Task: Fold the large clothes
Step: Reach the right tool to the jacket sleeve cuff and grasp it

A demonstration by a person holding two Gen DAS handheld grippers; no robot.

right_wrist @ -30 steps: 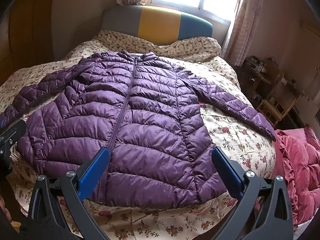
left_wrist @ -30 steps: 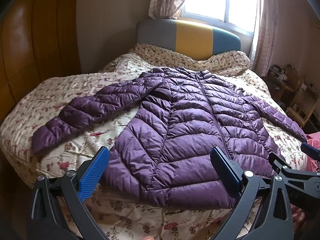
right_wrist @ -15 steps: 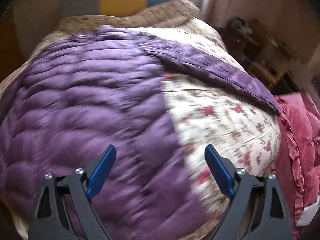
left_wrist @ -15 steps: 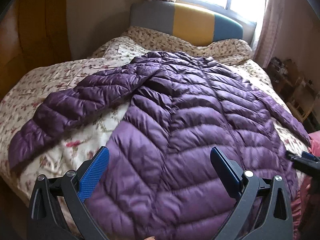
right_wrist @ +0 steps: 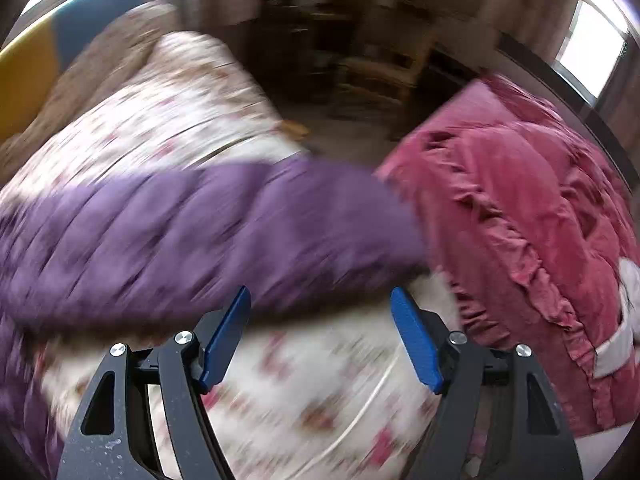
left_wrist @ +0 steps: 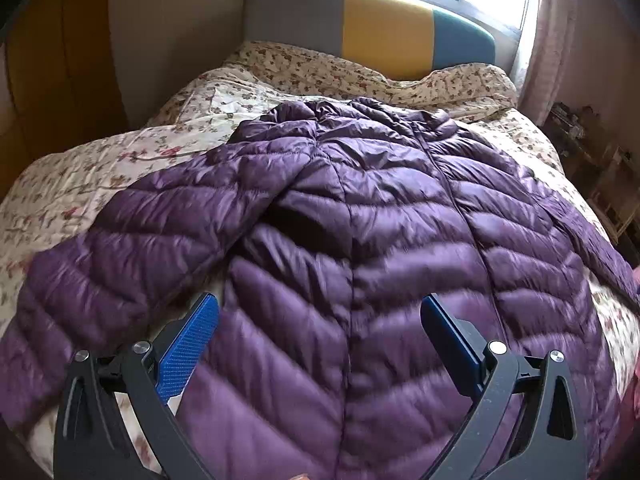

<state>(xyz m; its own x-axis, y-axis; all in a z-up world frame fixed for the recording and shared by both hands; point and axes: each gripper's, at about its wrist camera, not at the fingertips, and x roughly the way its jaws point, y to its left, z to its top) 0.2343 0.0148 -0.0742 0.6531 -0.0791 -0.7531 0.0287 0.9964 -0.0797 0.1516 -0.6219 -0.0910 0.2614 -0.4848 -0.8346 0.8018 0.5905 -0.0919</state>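
The purple quilted puffer jacket (left_wrist: 360,240) lies front-up and spread out on the floral-print bedspread (left_wrist: 100,172), its collar toward the grey, yellow and teal padded headboard (left_wrist: 372,32) and its hem toward the foot of the bed. The zip runs closed down the middle, the chevron stitching slants outward from it, and the fabric shines where window light catches it. One sleeve stretches out from the shoulder across the bedspread on the side away from the window; the other sleeve (right_wrist: 240,224) lies diagonally toward the bed's edge, its cuff just beside a rumpled pink ruffled quilt (right_wrist: 520,220).

The left gripper (left_wrist: 320,344) hovers over the lower body of the jacket, its blue-padded fingers spread wide with nothing between them. The right gripper (right_wrist: 320,332) is likewise spread and empty, over bare bedspread just below the far sleeve; that view is heavily blurred.

Compared with half a second ago, the left gripper has come closer to the jacket, which fills more of its view. The right gripper has swung away from the jacket's body toward the sleeve and the pink quilt, and the headboard has slid to the corner of its view.
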